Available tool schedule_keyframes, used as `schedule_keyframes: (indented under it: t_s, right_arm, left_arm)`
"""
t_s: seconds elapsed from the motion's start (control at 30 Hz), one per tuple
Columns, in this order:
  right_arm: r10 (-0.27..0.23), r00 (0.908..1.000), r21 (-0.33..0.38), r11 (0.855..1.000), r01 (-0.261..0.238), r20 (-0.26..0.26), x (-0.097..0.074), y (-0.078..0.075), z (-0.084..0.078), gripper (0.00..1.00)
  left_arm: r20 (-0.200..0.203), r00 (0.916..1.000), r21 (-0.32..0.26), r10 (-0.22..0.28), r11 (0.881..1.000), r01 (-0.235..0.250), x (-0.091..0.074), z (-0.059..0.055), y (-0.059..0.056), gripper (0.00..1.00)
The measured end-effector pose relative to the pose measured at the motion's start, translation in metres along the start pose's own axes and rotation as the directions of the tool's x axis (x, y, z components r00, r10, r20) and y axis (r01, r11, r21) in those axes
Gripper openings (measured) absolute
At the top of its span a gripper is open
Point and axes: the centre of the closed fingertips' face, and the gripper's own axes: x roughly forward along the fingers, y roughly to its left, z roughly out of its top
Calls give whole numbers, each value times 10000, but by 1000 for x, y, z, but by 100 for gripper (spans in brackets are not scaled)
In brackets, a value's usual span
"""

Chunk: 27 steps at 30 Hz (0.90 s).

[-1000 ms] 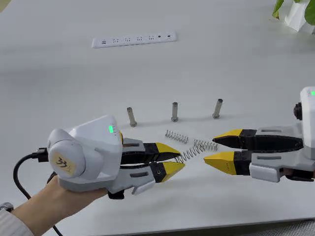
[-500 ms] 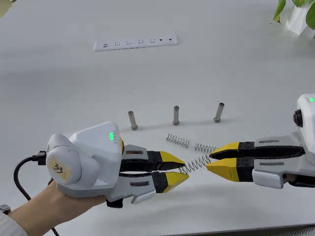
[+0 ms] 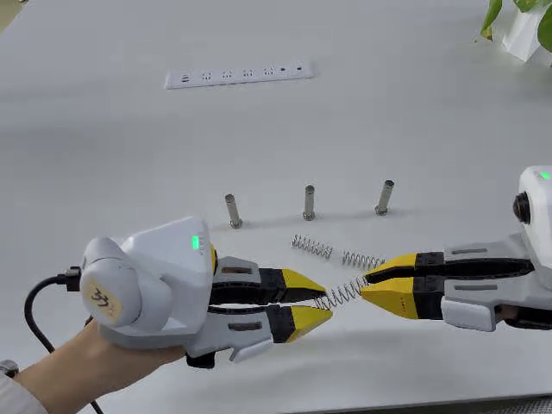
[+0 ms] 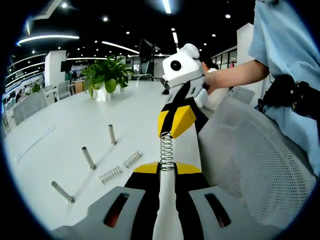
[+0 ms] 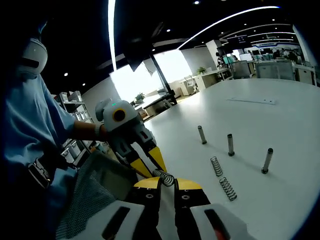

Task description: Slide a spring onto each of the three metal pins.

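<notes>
Steel-grey wire wound in a thin, open helix makes the held spring (image 3: pixel 342 293), which is stretched level above the bench (image 3: pixel 103 147) between two pairs of yellow, wedge-shaped tips. The left hand-held gripper (image 3: pixel 326 301), a white shell over black jaws, is closed to a narrow gap on the spring's left end. The right hand-held gripper (image 3: pixel 366 285) pinches the other end, its jaws almost together. Just beyond, two loose springs (image 3: pixel 310 247) lie flat, near each other, on the matte pale-grey surface. Behind them three pins (image 3: pixel 309 202), plain dull-metal cylinders on slightly wider feet, stand upright in a row, all bare. Farther off lies a long white power strip (image 3: pixel 237 74).
</notes>
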Motion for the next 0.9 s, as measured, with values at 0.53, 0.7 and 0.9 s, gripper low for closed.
schedule_keyframes:
  t_s: [0.53,0.7,0.9]
  right_arm:
    - [-252,9988,-1155,9931,201,-424,1,2,6,6]
    - [-548,9957,-2142,9761,378,-743,0,1,8,6]
    - [-715,9920,-2979,9539,373,-1045,3,7,11,6]
  left_arm:
    - [-110,9999,-317,38,9995,-42,4,-3,1,6]
    - [-163,9999,-503,42,9987,-51,7,-4,0,6]
    - [-303,9995,-702,-15,9975,-7,10,-6,-1,6]
